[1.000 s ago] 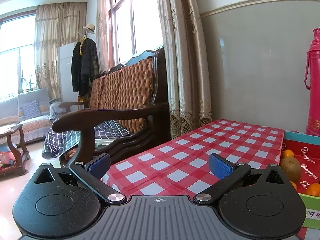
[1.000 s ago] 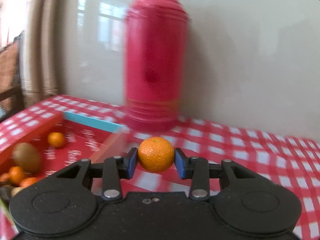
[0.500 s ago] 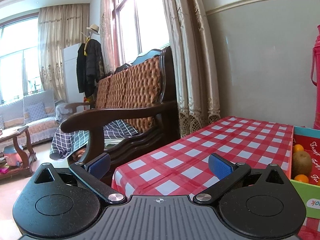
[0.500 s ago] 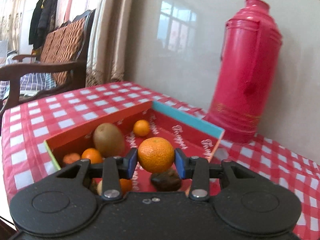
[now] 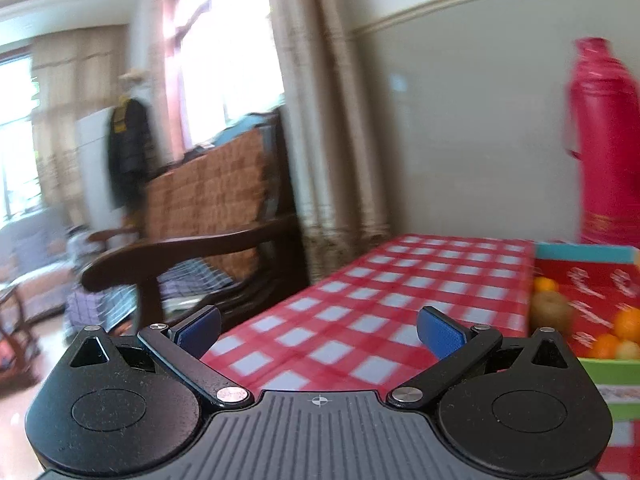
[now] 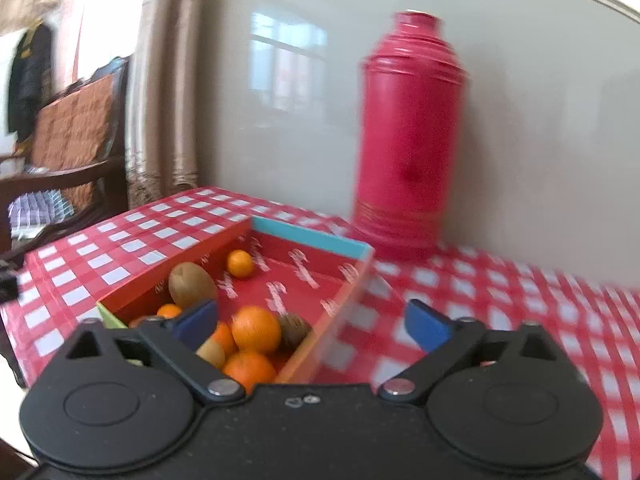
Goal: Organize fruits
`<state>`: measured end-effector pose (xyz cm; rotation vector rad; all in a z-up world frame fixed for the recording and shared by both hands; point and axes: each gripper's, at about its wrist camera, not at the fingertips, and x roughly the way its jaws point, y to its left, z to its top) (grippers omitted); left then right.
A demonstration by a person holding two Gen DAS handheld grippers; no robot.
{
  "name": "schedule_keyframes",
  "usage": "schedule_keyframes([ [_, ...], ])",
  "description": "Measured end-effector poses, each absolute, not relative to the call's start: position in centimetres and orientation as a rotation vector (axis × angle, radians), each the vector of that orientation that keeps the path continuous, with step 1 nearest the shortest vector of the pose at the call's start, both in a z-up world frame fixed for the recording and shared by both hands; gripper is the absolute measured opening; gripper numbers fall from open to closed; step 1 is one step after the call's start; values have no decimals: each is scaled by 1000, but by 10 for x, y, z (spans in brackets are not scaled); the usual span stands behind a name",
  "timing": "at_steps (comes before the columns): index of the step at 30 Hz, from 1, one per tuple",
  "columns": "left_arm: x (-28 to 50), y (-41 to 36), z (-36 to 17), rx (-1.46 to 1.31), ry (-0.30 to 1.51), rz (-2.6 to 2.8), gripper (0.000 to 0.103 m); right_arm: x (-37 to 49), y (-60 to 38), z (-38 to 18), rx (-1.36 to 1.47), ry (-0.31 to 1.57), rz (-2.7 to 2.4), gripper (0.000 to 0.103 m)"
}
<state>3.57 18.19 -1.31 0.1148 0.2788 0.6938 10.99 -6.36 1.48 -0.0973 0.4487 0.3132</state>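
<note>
In the right wrist view a red-lined box (image 6: 308,236) with a teal far wall holds several fruits. Among them are a brown kiwi (image 6: 192,284), a small mandarin (image 6: 240,264) at the back and a larger mandarin (image 6: 256,328) on the pile in front. My right gripper (image 6: 312,322) hovers over the box's near right corner. Its jaws are opening wide with nothing between them. My left gripper (image 5: 318,328) stands open and empty over the checked tablecloth, left of the same box (image 5: 584,251), where the kiwi (image 5: 550,312) and mandarins (image 5: 628,322) show.
A tall red thermos (image 6: 408,140) stands against the wall behind the box. The red-and-white tablecloth (image 6: 500,300) stretches to the right of the box. A dark wooden armchair (image 5: 208,200) and curtains (image 5: 320,120) stand beyond the table's left edge.
My right gripper was shut on a mandarin; its jaws have since spread and the mandarin lies on the pile in the box. The left view has swung slightly and blurred.
</note>
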Motion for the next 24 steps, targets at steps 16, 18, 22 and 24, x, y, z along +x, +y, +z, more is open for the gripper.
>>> schedule_keyframes([
  [16,-52,101,69,-29,481,281,103,-13,-119,60,53,487,57,97],
  [18,-60,103,72,-51,494,279,103,-21,-116,63,41,469,67,97],
  [22,-64,109,75,-58,491,308,103,-23,-110,65,18,465,88,97],
  [24,-60,110,76,-64,504,299,103,-23,-108,65,16,468,89,97],
])
